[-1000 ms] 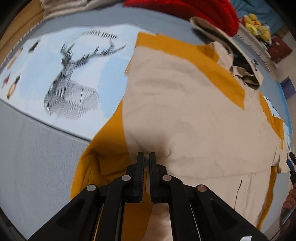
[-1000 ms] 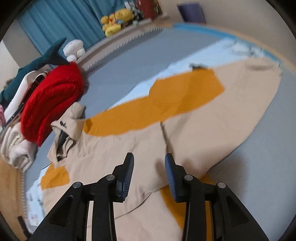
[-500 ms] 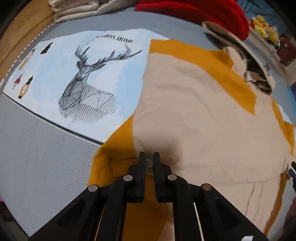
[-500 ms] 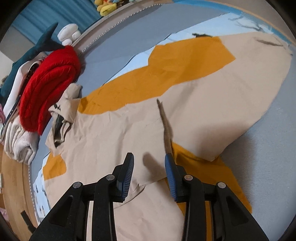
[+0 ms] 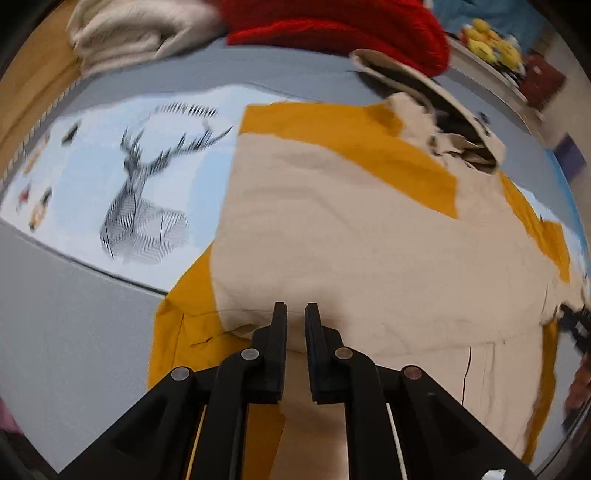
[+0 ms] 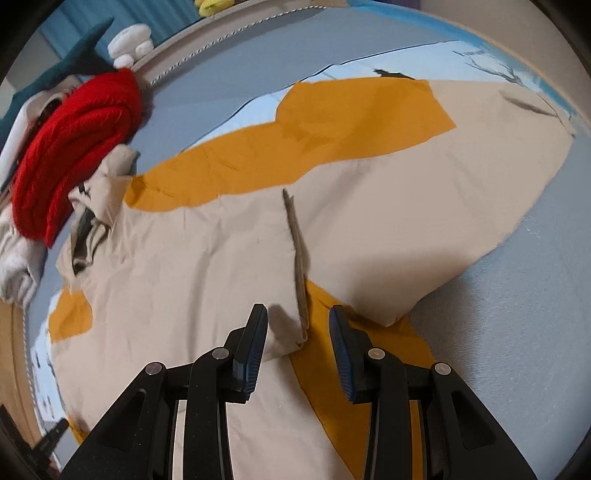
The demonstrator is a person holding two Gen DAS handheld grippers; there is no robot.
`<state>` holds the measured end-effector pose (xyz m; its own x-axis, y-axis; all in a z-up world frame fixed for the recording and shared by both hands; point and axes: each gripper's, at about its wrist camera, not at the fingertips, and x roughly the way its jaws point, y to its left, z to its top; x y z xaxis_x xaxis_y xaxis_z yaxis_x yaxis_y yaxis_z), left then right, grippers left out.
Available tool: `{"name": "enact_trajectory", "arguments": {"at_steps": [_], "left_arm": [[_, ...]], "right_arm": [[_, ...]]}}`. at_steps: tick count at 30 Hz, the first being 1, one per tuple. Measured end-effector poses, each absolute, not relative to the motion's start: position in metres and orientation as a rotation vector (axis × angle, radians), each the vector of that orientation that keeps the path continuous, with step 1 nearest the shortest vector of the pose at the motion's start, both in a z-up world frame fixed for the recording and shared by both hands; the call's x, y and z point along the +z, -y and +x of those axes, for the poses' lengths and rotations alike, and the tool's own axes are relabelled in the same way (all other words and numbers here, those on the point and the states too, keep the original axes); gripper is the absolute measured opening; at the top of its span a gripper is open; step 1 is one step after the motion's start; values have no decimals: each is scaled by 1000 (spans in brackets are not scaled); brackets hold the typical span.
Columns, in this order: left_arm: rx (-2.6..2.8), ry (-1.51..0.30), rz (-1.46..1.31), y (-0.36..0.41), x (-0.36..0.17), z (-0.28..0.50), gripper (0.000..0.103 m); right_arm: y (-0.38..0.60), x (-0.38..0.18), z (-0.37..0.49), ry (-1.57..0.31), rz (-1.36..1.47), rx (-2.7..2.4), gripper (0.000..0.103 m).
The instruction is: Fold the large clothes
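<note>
A large beige garment (image 5: 351, 240) with mustard-orange panels lies spread on the bed, its collar end (image 5: 443, 133) toward the far side. My left gripper (image 5: 295, 310) hovers over the beige folded edge near an orange corner. Its jaws stand a narrow gap apart with no cloth pinched between them. In the right wrist view the same garment (image 6: 184, 277) fills the middle. My right gripper (image 6: 297, 314) is open just above it. A raised beige flap edge (image 6: 299, 258) runs up between its fingers and touches neither pad.
Under the garment is a light blue blanket with a deer print (image 5: 147, 192) on a grey bedcover (image 6: 517, 314). A red knit (image 6: 74, 140) and folded white cloth (image 5: 140, 33) lie beyond the collar. Plush toys (image 5: 491, 40) sit along the bed's edge.
My left gripper's jaws have parted slightly, let go of the beige fold and lifted off it. The right gripper has come down closer to the flap edge, still equally open.
</note>
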<state>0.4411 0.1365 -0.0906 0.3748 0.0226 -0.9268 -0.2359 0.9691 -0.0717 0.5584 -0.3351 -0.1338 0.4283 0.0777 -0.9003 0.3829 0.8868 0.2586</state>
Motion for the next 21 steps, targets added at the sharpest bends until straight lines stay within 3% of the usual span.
{"name": "enact_trajectory", "arguments": {"at_steps": [11, 21], "left_arm": [[-23, -1071, -57, -68, -63, 431, 11], [-47, -1078, -79, -62, -66, 432, 11]], "right_arm": [[364, -86, 562, -961, 394, -177, 36], [498, -86, 534, -894, 545, -362, 36]]}}
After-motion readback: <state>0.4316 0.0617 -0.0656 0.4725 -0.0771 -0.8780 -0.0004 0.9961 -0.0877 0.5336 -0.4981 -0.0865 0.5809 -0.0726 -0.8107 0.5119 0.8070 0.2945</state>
